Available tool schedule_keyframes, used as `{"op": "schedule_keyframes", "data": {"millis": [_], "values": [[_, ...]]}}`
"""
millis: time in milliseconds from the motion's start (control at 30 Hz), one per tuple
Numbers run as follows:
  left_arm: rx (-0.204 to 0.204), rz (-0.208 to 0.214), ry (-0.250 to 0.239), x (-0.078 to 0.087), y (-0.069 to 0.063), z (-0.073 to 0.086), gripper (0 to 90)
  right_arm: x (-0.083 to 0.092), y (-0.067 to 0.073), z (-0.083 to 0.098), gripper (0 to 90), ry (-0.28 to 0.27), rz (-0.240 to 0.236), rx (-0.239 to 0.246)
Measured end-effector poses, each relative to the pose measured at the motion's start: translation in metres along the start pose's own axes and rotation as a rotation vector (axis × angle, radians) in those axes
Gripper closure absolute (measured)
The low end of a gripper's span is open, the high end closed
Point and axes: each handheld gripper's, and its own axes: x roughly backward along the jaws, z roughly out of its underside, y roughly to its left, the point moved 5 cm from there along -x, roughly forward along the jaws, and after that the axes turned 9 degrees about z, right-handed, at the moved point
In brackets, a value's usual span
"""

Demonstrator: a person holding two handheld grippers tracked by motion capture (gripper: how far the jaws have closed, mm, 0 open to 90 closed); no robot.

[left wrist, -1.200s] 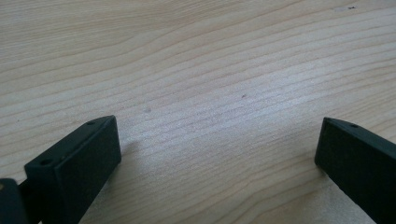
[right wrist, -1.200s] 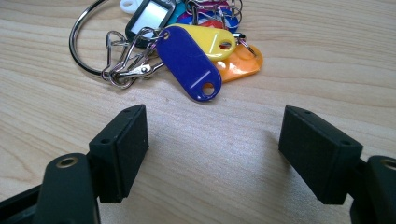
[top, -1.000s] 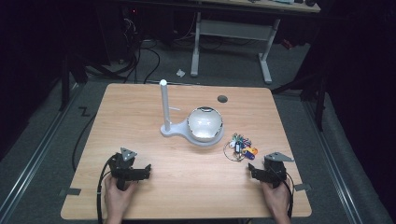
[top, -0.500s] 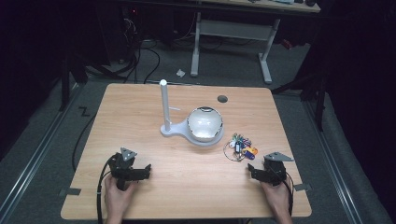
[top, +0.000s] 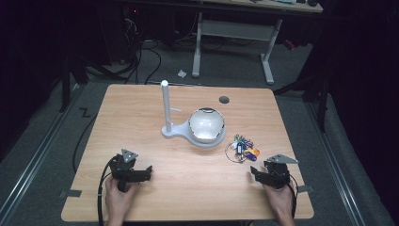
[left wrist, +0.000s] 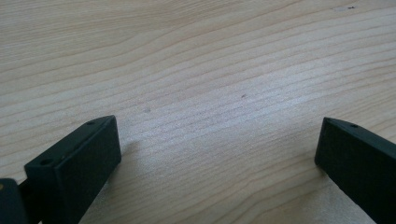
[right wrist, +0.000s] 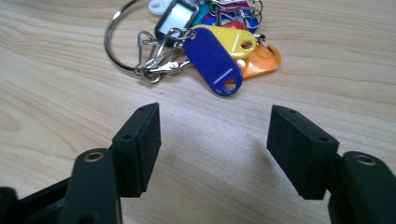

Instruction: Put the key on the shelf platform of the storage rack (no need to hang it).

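Plastic coloured key tags on a thin metal ring (right wrist: 205, 42) feel light and floppy; grab the ring. Near them, right claw (right wrist: 212, 140), just closing, and left claw (left wrist: 217, 154) gape, holding nothing.

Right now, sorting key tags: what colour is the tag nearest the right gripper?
Dark blue tag, clearest in the right gripper view.

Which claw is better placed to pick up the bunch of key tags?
Right. The right claw has just been closing, nothing between its jaws, and faces the key tags close ahead. The left claw sits across the table, over bare wood.
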Motion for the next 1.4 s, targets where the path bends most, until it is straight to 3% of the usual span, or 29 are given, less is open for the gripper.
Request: {"op": "schedule_keyframes", "data": {"millis": [233, 700, 1400], "values": [[-0.001, 0.0, 0.0, 0.0, 0.0, 0.0, 0.6, 0.008, 0.004, -0.006, 39.1, -0.037, -0.028, -0.002], [-0.016, 0.007, 0.0, 0.0, 0.001, 0.0, 0.6, 0.014, 0.018, -0.032, 43.2, -0.086, -0.051, 0.049], [-0.015, 0.007, -0.002, 0.001, 0.001, 0.0, 0.7, -0.015, 0.017, -0.076, 51.8, -0.092, -0.042, 0.077]]}}
